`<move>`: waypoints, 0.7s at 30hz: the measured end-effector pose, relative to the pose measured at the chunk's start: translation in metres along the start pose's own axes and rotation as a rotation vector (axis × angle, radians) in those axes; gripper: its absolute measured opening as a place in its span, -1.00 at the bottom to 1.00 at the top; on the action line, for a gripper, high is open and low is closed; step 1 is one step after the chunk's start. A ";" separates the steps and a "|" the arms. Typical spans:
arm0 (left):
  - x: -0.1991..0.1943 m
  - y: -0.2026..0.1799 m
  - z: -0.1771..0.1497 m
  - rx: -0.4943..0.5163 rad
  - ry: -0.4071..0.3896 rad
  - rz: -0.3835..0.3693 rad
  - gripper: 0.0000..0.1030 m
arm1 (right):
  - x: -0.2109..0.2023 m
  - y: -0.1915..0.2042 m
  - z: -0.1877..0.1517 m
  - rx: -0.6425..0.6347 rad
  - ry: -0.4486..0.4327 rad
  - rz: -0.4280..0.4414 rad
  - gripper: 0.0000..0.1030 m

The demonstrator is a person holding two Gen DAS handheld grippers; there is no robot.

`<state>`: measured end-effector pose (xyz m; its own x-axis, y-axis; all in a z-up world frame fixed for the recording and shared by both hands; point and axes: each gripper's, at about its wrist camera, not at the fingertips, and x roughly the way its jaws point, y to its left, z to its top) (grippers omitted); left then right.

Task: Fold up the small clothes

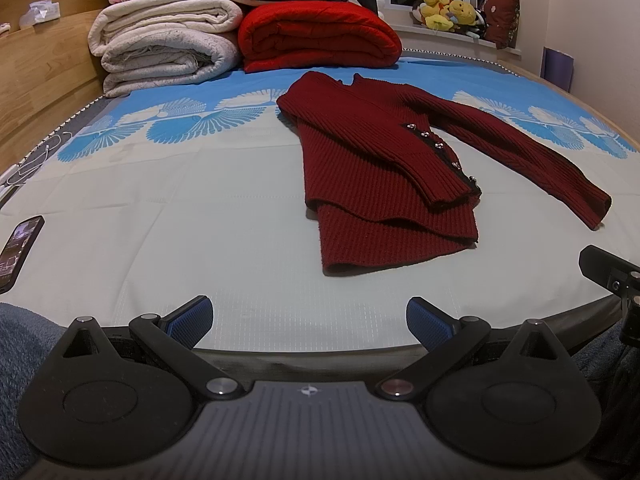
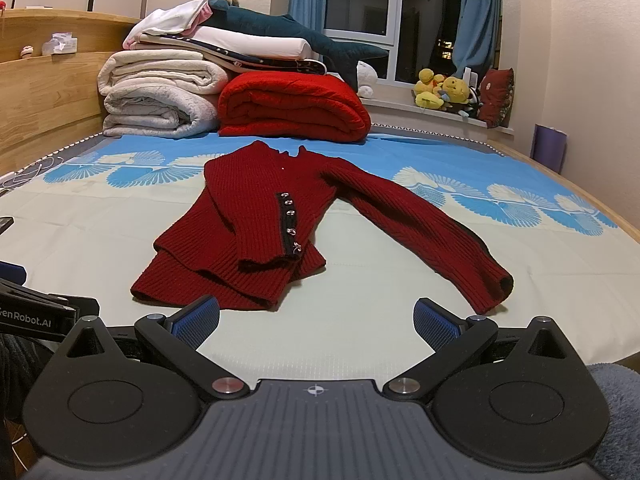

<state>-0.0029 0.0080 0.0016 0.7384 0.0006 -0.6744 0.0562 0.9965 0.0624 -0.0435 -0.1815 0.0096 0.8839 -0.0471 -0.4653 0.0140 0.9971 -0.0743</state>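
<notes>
The red sweater (image 1: pixel 384 176) lies on the bed (image 1: pixel 200 208) at 12 o'clock, one sleeve (image 2: pixel 424 232) sticking out toward 3 o'clock. The left tool (image 1: pixel 310 318) and right tool (image 2: pixel 316 320) are both spread wide, holding nothing. A sloppy grab could bunch the knit.

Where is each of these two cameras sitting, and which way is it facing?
Left wrist: sits on the left gripper, low at the bed's near edge, facing the dark red sweater ahead and to its right; its open blue-padded fingers show.
Right wrist: sits on the right gripper, facing the sweater ahead and to its left; its open fingers show.
Both share the sweater, the folded red blanket and the windowsill.
</notes>
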 end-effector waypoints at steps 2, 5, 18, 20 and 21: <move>0.000 0.000 0.000 0.000 -0.001 0.001 0.99 | 0.000 0.000 0.000 0.000 0.000 0.000 0.99; 0.000 -0.001 0.000 0.001 -0.001 0.001 0.99 | 0.000 0.000 0.000 0.000 0.000 0.000 0.99; 0.003 -0.003 -0.002 -0.005 0.007 -0.002 0.99 | 0.001 0.000 0.000 0.001 0.000 0.000 0.99; 0.003 -0.003 -0.002 -0.008 0.010 -0.002 0.99 | 0.001 0.000 0.000 0.001 0.001 0.000 0.99; 0.004 -0.003 -0.002 -0.012 0.011 -0.002 0.99 | 0.001 0.000 0.000 0.001 0.001 0.001 0.99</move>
<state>-0.0014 0.0051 -0.0022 0.7306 -0.0008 -0.6828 0.0494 0.9974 0.0517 -0.0425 -0.1819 0.0088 0.8834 -0.0463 -0.4663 0.0138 0.9972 -0.0729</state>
